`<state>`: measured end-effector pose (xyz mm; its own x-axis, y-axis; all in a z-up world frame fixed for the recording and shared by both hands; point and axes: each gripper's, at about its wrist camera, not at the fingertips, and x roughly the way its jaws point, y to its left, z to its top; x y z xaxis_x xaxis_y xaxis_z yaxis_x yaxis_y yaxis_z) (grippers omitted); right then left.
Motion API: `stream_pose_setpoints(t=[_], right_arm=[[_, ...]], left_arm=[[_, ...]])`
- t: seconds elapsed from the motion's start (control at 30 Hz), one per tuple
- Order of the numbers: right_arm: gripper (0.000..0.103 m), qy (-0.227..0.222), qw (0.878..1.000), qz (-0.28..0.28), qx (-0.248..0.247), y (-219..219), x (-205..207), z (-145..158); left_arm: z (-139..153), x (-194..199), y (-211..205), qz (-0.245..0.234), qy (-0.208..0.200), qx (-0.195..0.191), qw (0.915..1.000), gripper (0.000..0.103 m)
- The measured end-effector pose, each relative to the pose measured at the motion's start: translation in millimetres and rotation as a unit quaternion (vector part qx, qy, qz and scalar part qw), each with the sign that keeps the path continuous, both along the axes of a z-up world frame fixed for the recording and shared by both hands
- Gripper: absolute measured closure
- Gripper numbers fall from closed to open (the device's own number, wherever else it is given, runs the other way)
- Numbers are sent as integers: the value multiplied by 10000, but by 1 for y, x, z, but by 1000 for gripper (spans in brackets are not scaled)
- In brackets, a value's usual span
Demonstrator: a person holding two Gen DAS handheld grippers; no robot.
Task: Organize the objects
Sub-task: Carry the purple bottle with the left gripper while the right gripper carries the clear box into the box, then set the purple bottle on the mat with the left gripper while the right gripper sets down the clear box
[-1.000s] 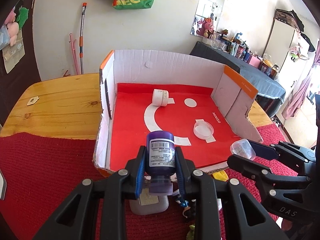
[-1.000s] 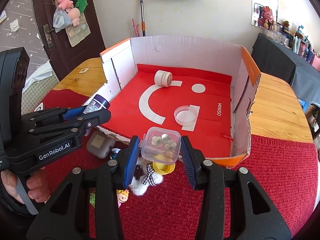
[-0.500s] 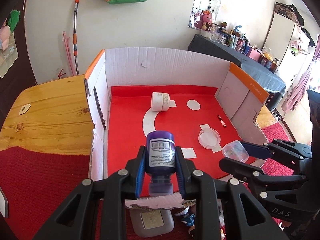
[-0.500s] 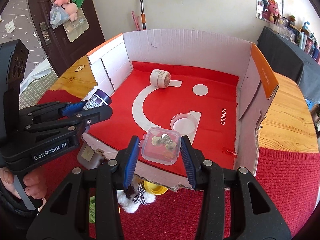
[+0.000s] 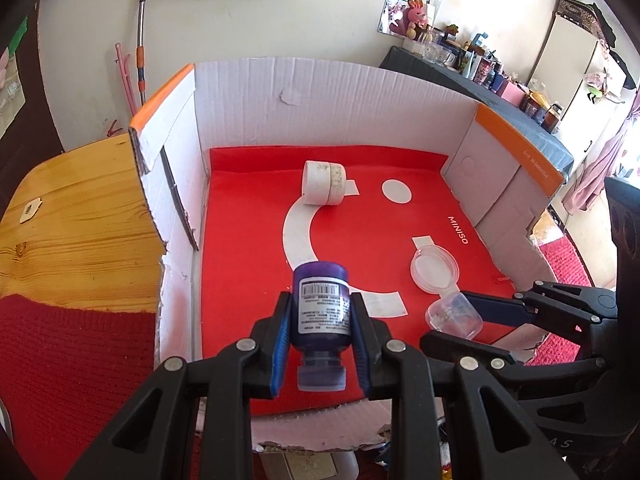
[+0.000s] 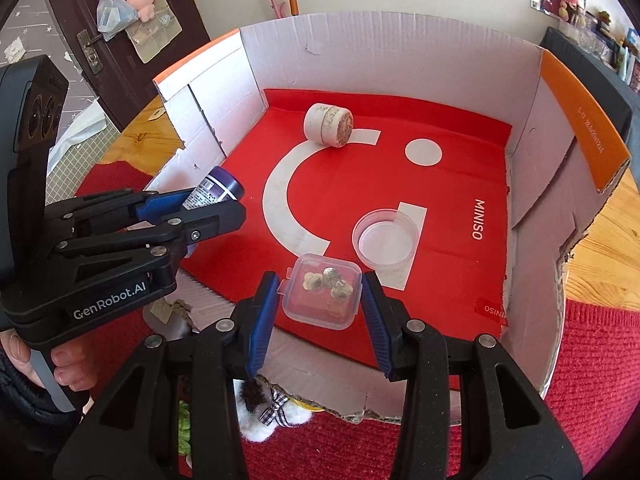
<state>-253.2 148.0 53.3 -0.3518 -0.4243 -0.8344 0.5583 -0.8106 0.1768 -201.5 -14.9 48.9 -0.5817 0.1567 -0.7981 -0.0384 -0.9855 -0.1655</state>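
My left gripper (image 5: 320, 312) is shut on a purple bottle (image 5: 321, 308) with a barcode label, cap toward the camera, held over the front of the red-floored cardboard box (image 5: 248, 240). My right gripper (image 6: 320, 298) is shut on a small clear lidded container (image 6: 322, 296) with small trinkets inside, held over the box's front edge. The left gripper and bottle (image 6: 214, 190) show at the left of the right wrist view; the clear container (image 5: 454, 316) shows at the right of the left wrist view.
Inside the box lie a white round jar on its side (image 5: 323, 182) and a clear round lid (image 5: 434, 268). A wooden table (image 5: 76, 220) with red cloth (image 6: 592, 364) holds the box. A white plush toy (image 6: 272, 416) and other small items lie before the box.
Both grippers have moved forward over the box's front edge, carrying the bottle and the clear container further above the red floor. Both grips are unchanged.
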Motion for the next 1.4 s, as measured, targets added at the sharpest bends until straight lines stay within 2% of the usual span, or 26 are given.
stream_pose_setpoints(t=[0.33,0.53,0.8,1.4], right_arm=[[63,-249,9997,13,-58,-4,-18,-12],[63,-80,9996,-274,-8,4,-27,-12],[63,246,9975,-565,335,9,-34,-11],[62,271,9972,-635,279,11,-38,-12]], left_arm=[[-5,-7,-2,10,-89,-5,10000,75],[-10,-13,-1,3,-162,-1,9999,75],[-18,-22,2,24,-218,-43,9997,75],[-24,-35,5,93,-133,-73,9998,75]])
